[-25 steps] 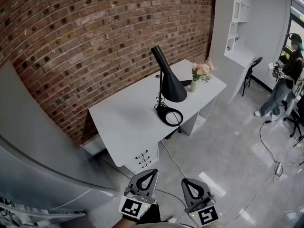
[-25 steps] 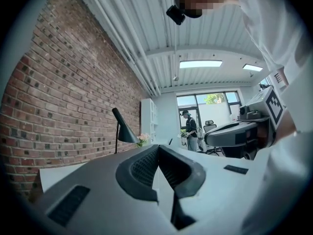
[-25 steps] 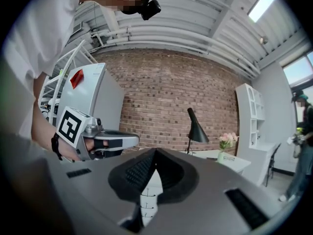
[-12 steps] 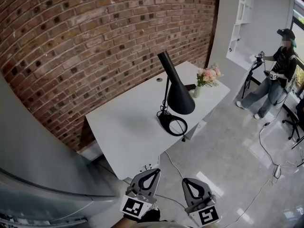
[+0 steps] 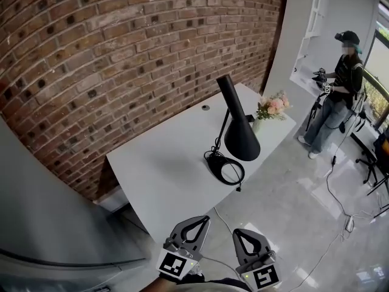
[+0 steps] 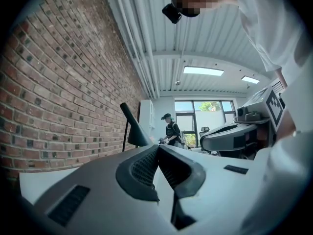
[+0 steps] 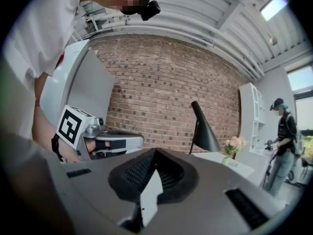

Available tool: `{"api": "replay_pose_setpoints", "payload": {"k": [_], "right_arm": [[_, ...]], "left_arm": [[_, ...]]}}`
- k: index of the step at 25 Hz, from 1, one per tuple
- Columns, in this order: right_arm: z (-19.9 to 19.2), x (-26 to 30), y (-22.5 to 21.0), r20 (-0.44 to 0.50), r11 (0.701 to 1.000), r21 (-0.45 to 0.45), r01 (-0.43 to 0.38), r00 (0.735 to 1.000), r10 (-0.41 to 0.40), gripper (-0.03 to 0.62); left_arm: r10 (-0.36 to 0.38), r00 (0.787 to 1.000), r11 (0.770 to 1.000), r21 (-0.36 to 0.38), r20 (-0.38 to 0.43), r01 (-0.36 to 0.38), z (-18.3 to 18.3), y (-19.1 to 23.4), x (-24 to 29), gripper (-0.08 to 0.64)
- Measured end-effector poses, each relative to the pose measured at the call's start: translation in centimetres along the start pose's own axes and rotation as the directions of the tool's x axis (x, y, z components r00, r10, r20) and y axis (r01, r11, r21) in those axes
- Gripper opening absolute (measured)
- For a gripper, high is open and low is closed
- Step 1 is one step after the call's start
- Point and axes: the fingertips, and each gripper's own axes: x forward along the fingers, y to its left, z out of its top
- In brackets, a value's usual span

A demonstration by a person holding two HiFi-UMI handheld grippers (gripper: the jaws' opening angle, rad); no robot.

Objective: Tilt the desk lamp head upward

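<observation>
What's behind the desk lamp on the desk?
A vase of pink flowers stands behind the desk lamp, near the far end of the desk. Its shade covers the vase's lower part and most of a dark item beside it, which can't be identified.

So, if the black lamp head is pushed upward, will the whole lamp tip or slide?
It may tip: the lamp head is large and sits high on a thin stem. The ring base looks small and open, so it could slide on the smooth desk; steadying it seems wise.
</observation>
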Motion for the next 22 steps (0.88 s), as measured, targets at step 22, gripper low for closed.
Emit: {"api": "replay_pose_setpoints", "payload": {"k": [22], "right_arm": [[0.5, 3.6, -1.6, 0.010, 1.000, -0.020, 0.008, 1.000, -0.008, 0.012]], "left_arm": [[-0.034, 0.999, 0.999, 0.012, 0.021, 0.033, -0.2, 2.1, 2.4, 0.008]]}}
